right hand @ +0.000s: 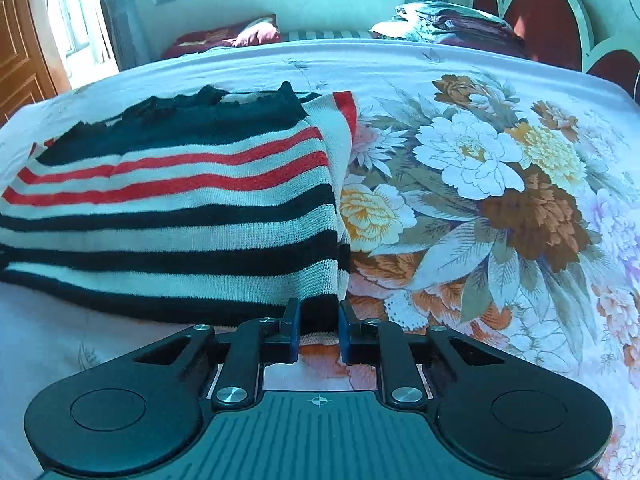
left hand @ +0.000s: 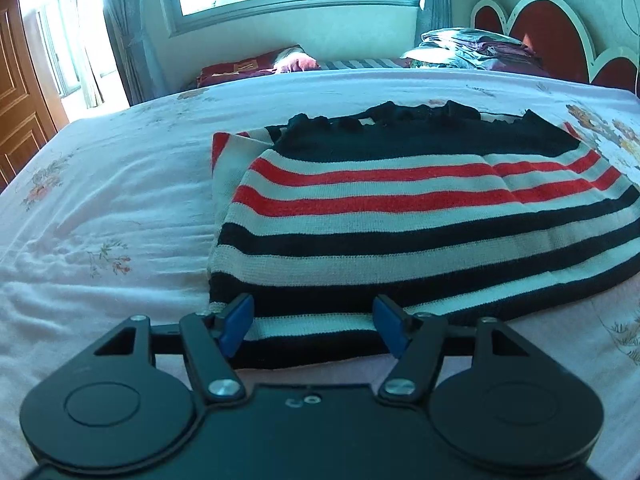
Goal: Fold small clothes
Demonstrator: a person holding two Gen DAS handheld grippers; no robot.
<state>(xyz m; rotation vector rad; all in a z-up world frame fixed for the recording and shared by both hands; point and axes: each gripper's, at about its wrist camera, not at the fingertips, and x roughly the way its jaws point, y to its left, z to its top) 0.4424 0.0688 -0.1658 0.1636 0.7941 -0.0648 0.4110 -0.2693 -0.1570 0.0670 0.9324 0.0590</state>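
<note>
A striped knit sweater (left hand: 400, 216) in navy, white and red lies on the bed, sleeves folded in, navy ruffled collar at the far end. It also shows in the right wrist view (right hand: 180, 208). My left gripper (left hand: 314, 320) is open, its blue pads straddling the sweater's near hem at its left part. My right gripper (right hand: 319, 328) is partly open, with the sweater's near right corner between its blue pads; the pads do not visibly press the cloth.
The bed sheet (left hand: 100, 208) is white with a large flower print (right hand: 480, 184) to the right of the sweater. A pile of clothes (left hand: 472, 50) lies by the red headboard (left hand: 552, 28). A window and curtains stand behind.
</note>
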